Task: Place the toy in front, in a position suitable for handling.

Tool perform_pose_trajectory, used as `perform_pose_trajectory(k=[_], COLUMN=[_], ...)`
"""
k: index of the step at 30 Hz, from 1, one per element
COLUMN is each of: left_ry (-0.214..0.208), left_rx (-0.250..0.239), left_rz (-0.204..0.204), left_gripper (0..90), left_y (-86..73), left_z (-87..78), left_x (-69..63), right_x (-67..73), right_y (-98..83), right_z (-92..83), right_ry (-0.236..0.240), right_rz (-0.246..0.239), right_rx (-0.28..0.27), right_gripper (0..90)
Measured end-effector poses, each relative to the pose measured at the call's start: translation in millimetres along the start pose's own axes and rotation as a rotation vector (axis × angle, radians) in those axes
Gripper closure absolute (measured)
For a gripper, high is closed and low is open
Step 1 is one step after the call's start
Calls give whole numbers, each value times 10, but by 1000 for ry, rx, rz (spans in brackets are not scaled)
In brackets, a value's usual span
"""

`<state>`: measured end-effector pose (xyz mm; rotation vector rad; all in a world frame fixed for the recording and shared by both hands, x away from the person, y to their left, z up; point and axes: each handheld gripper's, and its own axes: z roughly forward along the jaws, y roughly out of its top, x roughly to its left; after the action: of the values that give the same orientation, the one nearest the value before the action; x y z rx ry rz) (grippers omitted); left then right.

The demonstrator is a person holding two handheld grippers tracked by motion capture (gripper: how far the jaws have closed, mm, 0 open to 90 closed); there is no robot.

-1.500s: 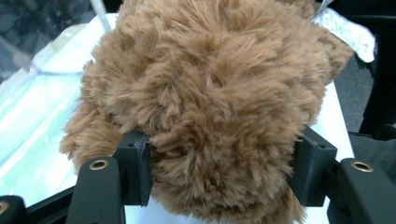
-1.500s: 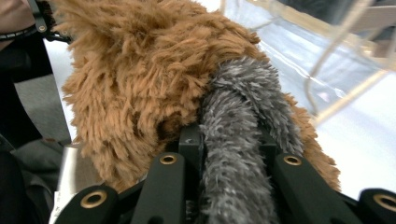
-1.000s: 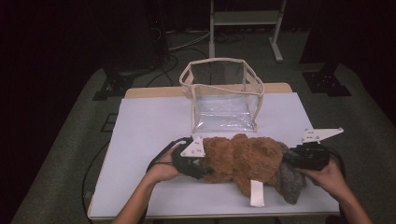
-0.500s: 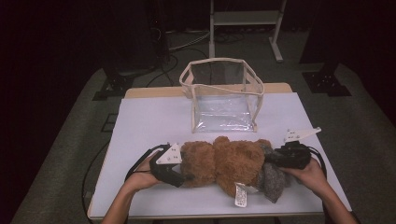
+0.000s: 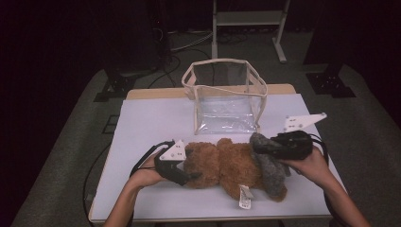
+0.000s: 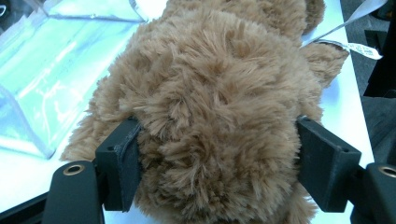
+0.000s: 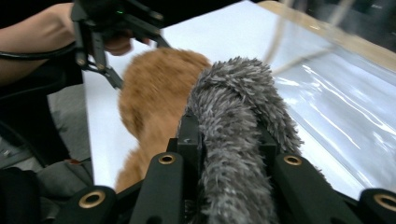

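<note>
A brown plush toy (image 5: 222, 165) lies on its side on the white table (image 5: 151, 123), with a white label (image 5: 244, 196) at its near edge. My left gripper (image 5: 187, 170) is at its left end. In the left gripper view its jaws have just been opening, and both pads still press into the brown fur (image 6: 219, 93). The toy's grey furry part (image 5: 273, 172) is at the right end. My right gripper (image 5: 262, 145) is shut on it, and the grey fur (image 7: 233, 116) bulges up between the jaws.
A clear plastic bag (image 5: 227, 99) with a pale rim stands open just behind the toy; its wall (image 7: 336, 93) is close beside the right gripper. A metal stand (image 5: 246, 19) is on the floor beyond the table. The table's front edge is near the toy.
Both grippers first dragged the toy left and toward the person. Since then the right gripper has risen, lifting the grey end; the left gripper has stayed put.
</note>
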<state>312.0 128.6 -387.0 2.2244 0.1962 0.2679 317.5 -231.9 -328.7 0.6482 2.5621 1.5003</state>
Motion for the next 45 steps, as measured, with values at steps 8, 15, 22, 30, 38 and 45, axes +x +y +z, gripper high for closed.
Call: perform_pose_trajectory(k=[8, 15, 22, 30, 38, 45], left_ry=[4, 5, 12, 14, 15, 11], left_rx=[1, -2, -9, -12, -15, -9], left_rz=[12, 3, 8, 9, 4, 5], left_gripper=[245, 236, 255, 255, 249, 234], left_y=[28, -41, -29, -10, -34, -31], left_z=[33, -34, 22, 35, 21, 18], left_x=[-27, 4, -15, -39, -32, -24], right_x=[142, -8, 69, 298, 323, 297], right_y=[140, -89, -45, 292, 382, 345], right_z=[554, 239, 173, 842, 955, 628], right_ry=[6, -58, -76, 42, 41, -7], right_rz=[-88, -30, -50, -151, -178, -191], right_rx=[124, 113, 141, 191, 220, 217], right_gripper=[717, 717, 717, 716, 621, 435])
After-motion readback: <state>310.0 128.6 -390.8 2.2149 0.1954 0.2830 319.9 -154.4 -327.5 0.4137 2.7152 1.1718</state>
